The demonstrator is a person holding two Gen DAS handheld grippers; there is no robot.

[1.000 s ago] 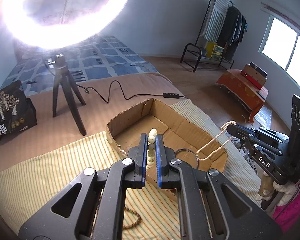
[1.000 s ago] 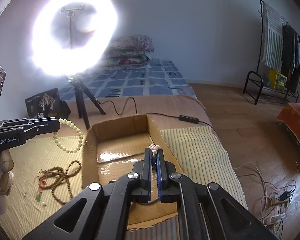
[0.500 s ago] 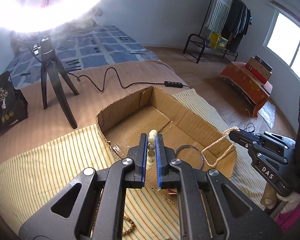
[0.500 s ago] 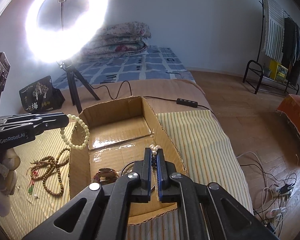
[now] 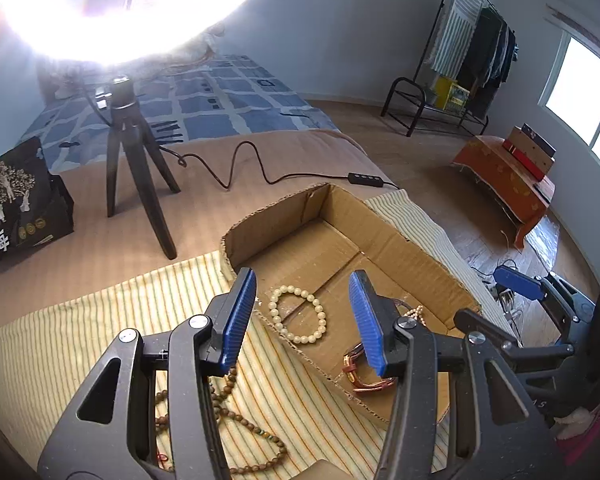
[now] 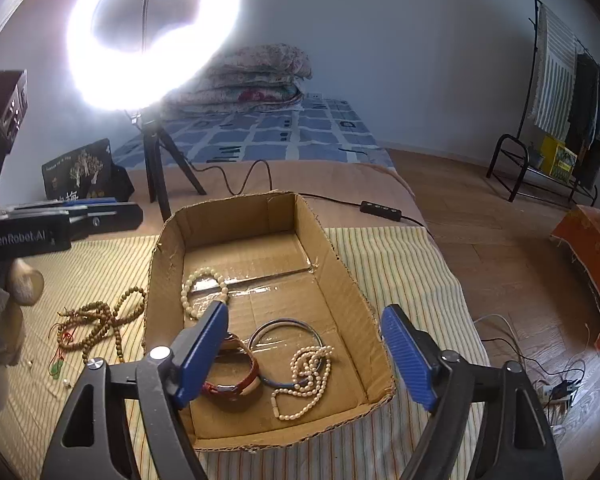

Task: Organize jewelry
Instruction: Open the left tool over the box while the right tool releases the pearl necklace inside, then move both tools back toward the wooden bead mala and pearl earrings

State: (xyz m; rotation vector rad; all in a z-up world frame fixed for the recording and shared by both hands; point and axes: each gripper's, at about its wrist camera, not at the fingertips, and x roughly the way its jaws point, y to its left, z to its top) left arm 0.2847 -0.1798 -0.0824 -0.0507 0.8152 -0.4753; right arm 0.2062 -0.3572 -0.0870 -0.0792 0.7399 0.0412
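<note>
Where both tools gripped beads, left tool agape, right tool agape

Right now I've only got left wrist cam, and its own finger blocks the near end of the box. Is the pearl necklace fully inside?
Observer: Yes. The pearl necklace lies heaped on the floor of the cardboard box, near the front wall.
Operator: Anything under it?
Observer: A thin hoop bangle. The necklace drapes across its near edge.
Operator: Right gripper?
Observer: The right gripper is wide open and empty, above the box's near end.
Operator: What's left outside?
Observer: The wooden bead strand, on the striped cloth left of the box, with a small green pendant beside it.
</note>
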